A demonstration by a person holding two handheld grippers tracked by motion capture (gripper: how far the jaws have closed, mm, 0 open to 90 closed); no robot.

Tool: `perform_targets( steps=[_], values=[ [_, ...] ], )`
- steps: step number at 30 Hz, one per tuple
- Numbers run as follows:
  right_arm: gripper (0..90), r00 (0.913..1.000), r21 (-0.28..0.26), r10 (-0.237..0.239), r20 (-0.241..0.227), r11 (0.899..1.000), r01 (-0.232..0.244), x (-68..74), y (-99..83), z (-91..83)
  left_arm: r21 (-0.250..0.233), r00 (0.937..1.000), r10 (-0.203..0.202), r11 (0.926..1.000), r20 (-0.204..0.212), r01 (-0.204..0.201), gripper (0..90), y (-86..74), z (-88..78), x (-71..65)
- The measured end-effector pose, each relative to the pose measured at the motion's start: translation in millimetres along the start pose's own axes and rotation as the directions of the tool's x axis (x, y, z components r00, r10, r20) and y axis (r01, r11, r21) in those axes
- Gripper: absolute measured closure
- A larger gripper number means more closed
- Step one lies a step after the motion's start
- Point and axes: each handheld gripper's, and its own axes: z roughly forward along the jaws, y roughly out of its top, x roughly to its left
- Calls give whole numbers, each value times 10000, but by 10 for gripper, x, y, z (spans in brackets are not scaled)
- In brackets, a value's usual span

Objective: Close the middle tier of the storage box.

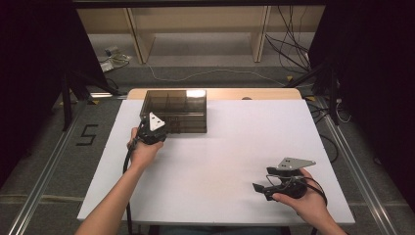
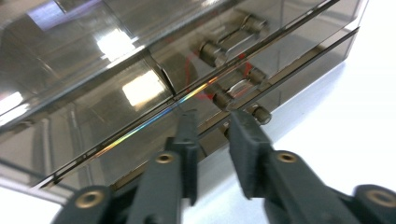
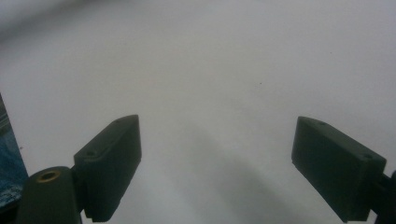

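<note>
Two tools are in use. The right tool (image 1: 268, 190) hovers near the bench's (image 1: 220, 166) front right edge, jaws spread wide, with bare white surface around it. Farther back, the left tool (image 2: 211, 122) meets the front of one smoked drawer box (image 1: 174, 110), jaws narrowly parted beside a drawer handle (image 2: 240, 91).

Tongs (image 2: 212, 119) part-open at smoky drawer box (image 2: 116, 88) handle (image 2: 238, 88)

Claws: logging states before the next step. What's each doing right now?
Left claw: partly open at the smoked drawer box, gripping nothing.
Right claw: wide open, empty.
</note>
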Motion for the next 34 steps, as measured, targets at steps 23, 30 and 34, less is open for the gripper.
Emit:
perform_targets(
  steps=[23, 30, 34],
  values=[
    [167, 10000, -33, -22, -18, 10000, 22, 7, -3, -3, -652, 9427, -695, 9933, 3263, 958, 167, -158, -626, -631],
    [167, 10000, -21, -72, -62, 10000, 72, 8, 0, -6, -432, 9173, -290, 9978, 3970, 502, 165, -376, -879, -869],
    [167, 9999, -24, -117, -93, 9999, 117, 10, 2, -1, -676, 9153, 53, 9974, 4027, 240, 165, -354, -936, -901]
  ],
)
